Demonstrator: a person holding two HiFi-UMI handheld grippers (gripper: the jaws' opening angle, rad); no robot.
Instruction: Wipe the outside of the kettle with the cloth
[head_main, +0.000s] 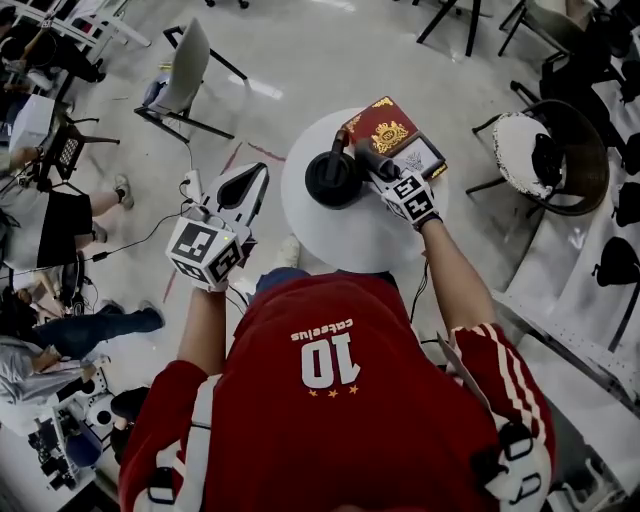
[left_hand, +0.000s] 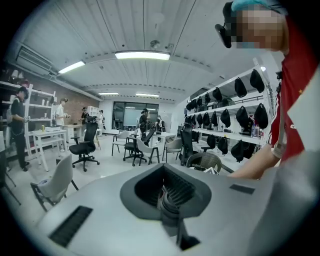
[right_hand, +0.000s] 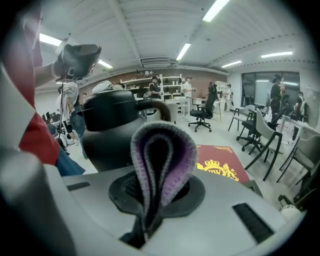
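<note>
The jaws of our right gripper (head_main: 370, 162) pinch the folded cloth (right_hand: 162, 160) just beside the kettle (head_main: 333, 178) on the bench (head_main: 345, 245), while our left gripper (head_main: 256, 180) is closed and empty, so next, we judge, comes pressing cloth to the kettle's side.

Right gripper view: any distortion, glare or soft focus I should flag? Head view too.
Right gripper view: heavy fisheye with dark vignetted corners; the folded purple-grey knitted cloth fills the foreground slightly soft, the matte black kettle behind it reads dark with little surface detail. Head view: lamp glare on the pale floor; the round white table is bright, nearly washed out.
</note>
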